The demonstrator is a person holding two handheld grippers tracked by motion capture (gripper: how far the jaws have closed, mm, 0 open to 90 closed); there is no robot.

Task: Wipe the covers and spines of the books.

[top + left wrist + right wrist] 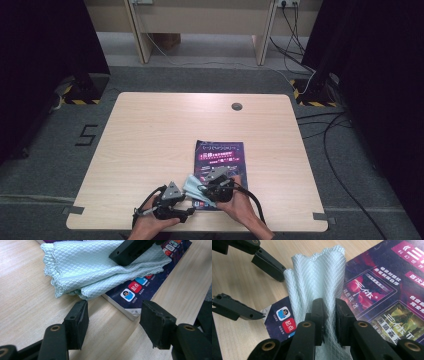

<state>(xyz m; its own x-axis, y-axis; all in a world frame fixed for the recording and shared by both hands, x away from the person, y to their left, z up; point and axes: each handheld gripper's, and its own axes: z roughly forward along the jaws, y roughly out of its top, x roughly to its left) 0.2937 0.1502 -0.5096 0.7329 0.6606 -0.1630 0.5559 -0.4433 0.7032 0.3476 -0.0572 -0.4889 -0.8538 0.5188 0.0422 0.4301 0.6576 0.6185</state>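
Resting on book [372, 290], pinched cloth [317, 280]

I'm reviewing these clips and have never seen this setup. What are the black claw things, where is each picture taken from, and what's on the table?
A person sits at a wooden table, holding a hand-operated two-jaw gripper in each hand. One picture looks down from above; the other two come from cameras riding on each gripper. A dark-covered book lies flat, with a pale green cloth draped over its near corner. The right gripper is shut on the cloth. The left gripper is open, close to the cloth and book edge, holding nothing.
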